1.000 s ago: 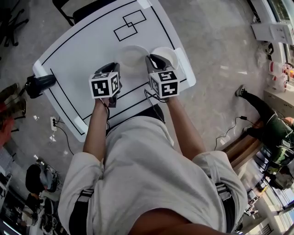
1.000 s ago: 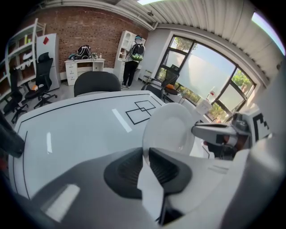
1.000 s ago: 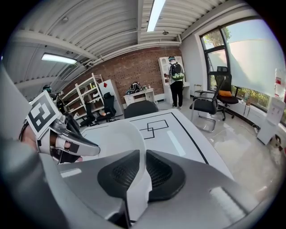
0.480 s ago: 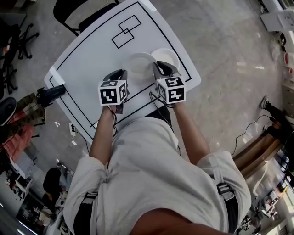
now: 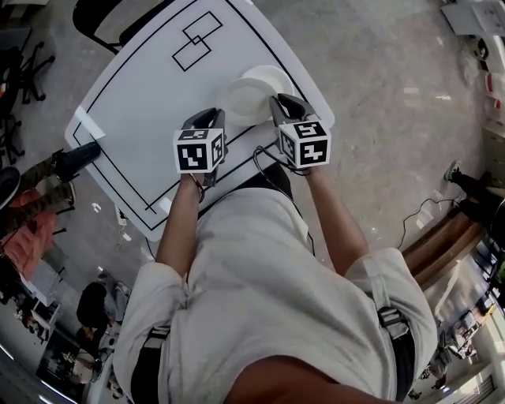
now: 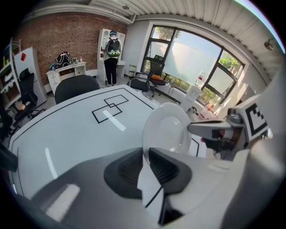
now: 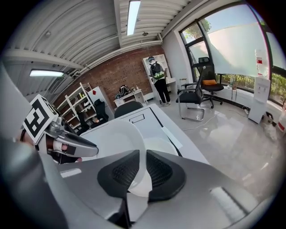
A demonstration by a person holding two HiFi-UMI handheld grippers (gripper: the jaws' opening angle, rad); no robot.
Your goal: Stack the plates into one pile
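Observation:
I hold one white plate (image 5: 243, 101) by opposite rims, a little above the white table (image 5: 142, 110). My left gripper (image 5: 215, 118) is shut on its near-left rim and my right gripper (image 5: 278, 102) on its near-right rim. The left gripper view shows the plate (image 6: 167, 129) standing up from the closed jaws (image 6: 145, 157), with the right gripper (image 6: 223, 130) beyond it. In the right gripper view the plate (image 7: 117, 134) is pinched between the pads (image 7: 143, 173). A second white plate (image 5: 274, 79) (image 7: 160, 145) lies on the table near its right edge, partly under the held one.
Two overlapping black squares (image 5: 196, 41) are drawn on the far part of the table, inside a black border line. A black chair (image 5: 102, 17) stands beyond it. A black device (image 5: 75, 159) is fixed at the table's left edge. The right edge (image 5: 319, 102) is close to the plates.
Both grippers have carried the held plate to the right, from beside the second plate to partly over it.

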